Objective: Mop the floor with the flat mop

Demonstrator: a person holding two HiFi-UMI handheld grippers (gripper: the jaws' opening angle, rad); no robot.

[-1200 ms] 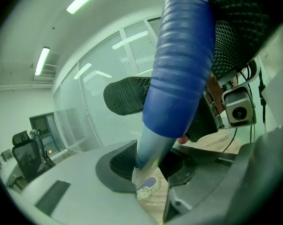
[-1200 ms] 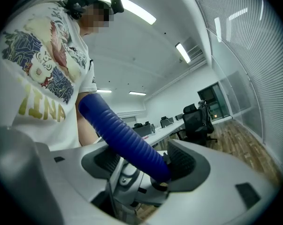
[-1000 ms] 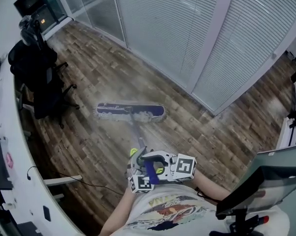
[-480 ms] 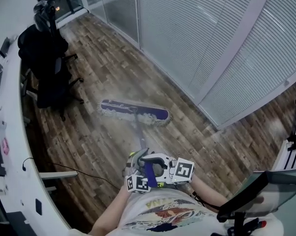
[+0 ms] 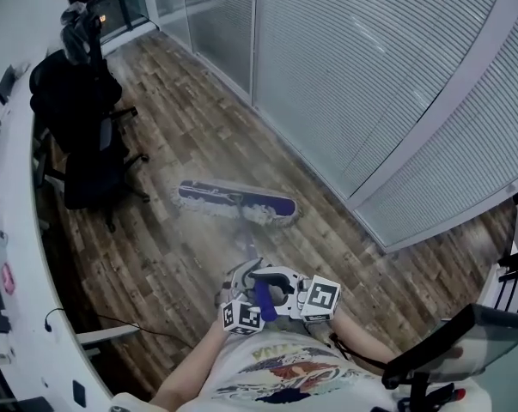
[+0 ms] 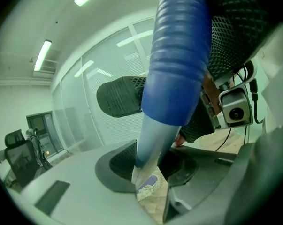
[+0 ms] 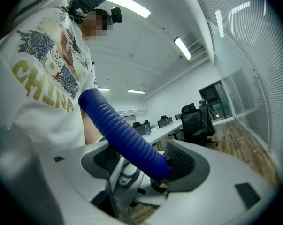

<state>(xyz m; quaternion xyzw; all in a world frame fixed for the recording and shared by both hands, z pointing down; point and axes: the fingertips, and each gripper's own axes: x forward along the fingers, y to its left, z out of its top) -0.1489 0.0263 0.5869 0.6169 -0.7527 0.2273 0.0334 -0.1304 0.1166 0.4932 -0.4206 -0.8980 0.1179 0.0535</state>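
Mopping stroke under way: left claw (image 6: 153, 165) and right claw (image 7: 146, 165) both grip the blue handle (image 6: 179, 55), with the mop head (image 5: 235, 202) flat on the floor (image 5: 181, 264) near the office chair (image 5: 82, 136); the next move probably calls for a steady sideways sweep.

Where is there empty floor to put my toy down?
Bare wooden floor lies between the mop head and the glass wall, and further right between that wall and the monitor. It is crowded on the left, where the black chair stands close to the white desk.

My head camera looks steeply down; both gripper cameras sit tight against the mop handle (image 5: 264, 300) all three share.
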